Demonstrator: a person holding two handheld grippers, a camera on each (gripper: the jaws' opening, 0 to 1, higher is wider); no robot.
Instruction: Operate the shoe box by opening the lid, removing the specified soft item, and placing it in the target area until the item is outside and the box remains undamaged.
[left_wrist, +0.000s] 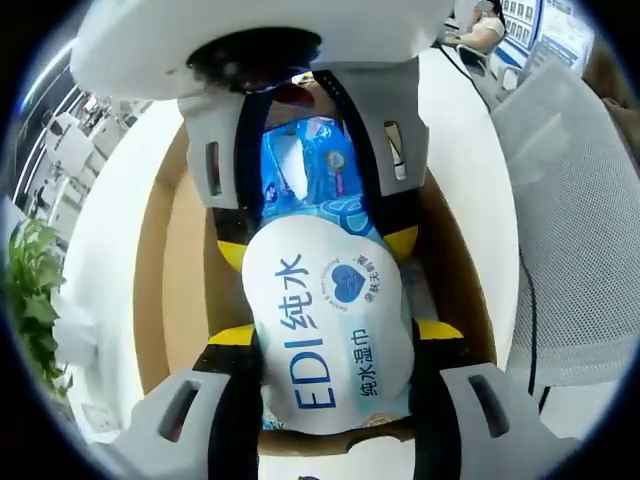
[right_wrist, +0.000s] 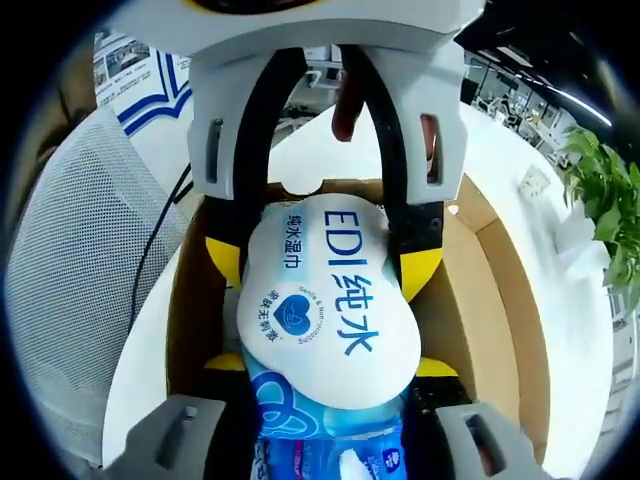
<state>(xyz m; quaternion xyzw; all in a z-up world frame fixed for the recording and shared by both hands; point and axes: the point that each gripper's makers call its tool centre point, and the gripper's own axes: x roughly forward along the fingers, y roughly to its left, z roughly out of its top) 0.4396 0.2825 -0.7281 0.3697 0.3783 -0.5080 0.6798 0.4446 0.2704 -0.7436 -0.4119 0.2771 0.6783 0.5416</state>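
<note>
Cardboard, brown and open at the top, forms the shoe box (left_wrist: 160, 300), which stands on a white table (left_wrist: 110, 250). Inside it lies a soft white and blue pack of wet wipes (left_wrist: 328, 330). The left gripper (left_wrist: 335, 330) grasps the white end of the pack between its yellow-tipped jaws. The right gripper (right_wrist: 330, 370), facing the left one, grasps the blue end. The pack's long axis runs from one gripper to the other, along the box.
</note>
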